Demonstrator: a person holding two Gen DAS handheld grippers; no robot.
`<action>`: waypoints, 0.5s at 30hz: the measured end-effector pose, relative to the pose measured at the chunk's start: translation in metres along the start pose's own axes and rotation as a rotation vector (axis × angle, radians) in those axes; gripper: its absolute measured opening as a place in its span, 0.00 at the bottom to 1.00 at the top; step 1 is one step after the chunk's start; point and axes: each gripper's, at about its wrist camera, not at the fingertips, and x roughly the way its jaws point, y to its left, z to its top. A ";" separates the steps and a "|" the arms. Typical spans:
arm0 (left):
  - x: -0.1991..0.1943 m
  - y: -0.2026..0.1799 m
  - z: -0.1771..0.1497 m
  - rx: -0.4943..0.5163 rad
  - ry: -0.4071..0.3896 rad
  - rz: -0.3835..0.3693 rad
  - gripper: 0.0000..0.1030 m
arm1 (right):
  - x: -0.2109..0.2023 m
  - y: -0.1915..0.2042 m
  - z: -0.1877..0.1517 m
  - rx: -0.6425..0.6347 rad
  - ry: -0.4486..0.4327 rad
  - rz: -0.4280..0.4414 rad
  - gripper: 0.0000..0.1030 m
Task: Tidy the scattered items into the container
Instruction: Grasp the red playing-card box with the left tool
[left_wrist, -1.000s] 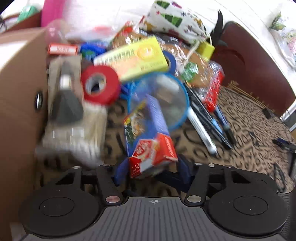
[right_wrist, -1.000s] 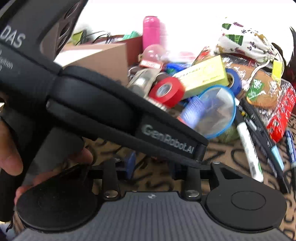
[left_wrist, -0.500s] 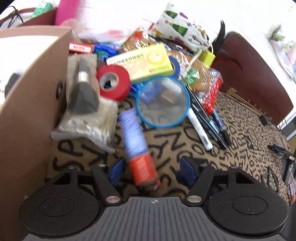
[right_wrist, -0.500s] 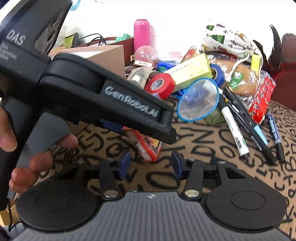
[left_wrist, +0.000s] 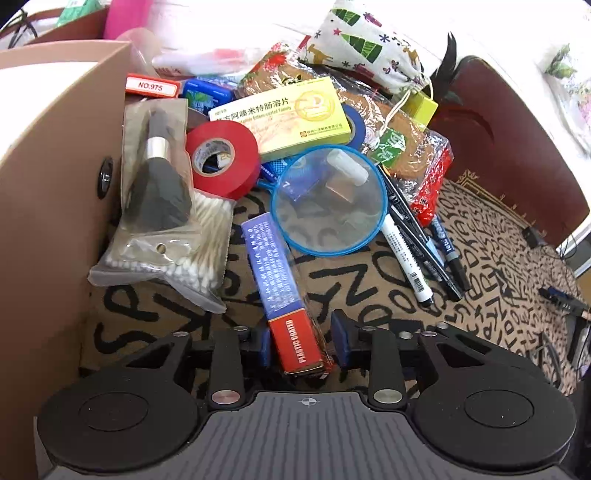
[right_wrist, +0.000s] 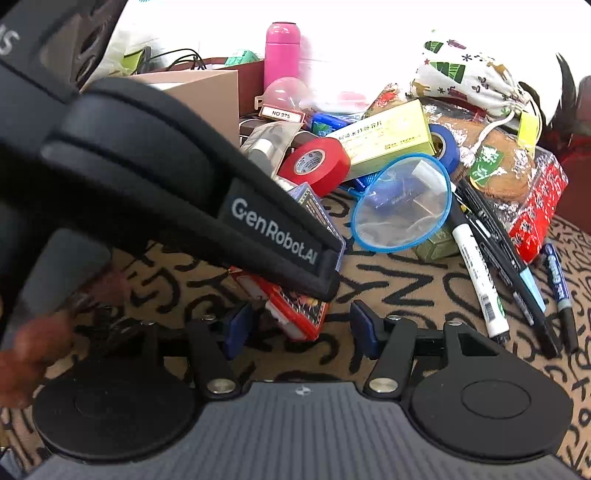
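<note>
My left gripper (left_wrist: 301, 341) is shut on a blue and red card box (left_wrist: 280, 288), gripping its red end just above the patterned cloth. The box also shows in the right wrist view (right_wrist: 291, 306), under the left gripper's black body (right_wrist: 184, 192). My right gripper (right_wrist: 299, 332) is open and empty, just in front of the box. The brown cardboard container (left_wrist: 48, 177) stands at the left, its wall beside the left gripper. A pile of items lies beyond: red tape roll (left_wrist: 221, 162), yellow medicine box (left_wrist: 284, 114), blue-rimmed net (left_wrist: 328, 199).
A bag of cotton swabs with a brush (left_wrist: 162, 221) lies against the container wall. Several markers (left_wrist: 417, 243) lie right of the net. A printed fabric pouch (left_wrist: 369, 55), snack packets (left_wrist: 417, 155) and a pink bottle (right_wrist: 282, 51) sit further back. A dark red seat (left_wrist: 509, 147) is at right.
The left gripper pulled the card box back out of the pile and turned it narrow side up. The right gripper came closer behind it and opened a little wider.
</note>
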 end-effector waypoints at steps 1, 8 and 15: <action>0.000 0.000 0.000 0.001 0.001 0.005 0.36 | 0.002 0.001 0.001 -0.012 -0.004 -0.006 0.53; -0.007 -0.002 -0.004 -0.004 -0.003 -0.001 0.21 | -0.007 0.009 0.000 -0.033 -0.006 -0.037 0.37; -0.044 -0.025 -0.012 0.031 -0.062 -0.026 0.21 | -0.044 0.015 0.003 -0.027 -0.030 -0.058 0.36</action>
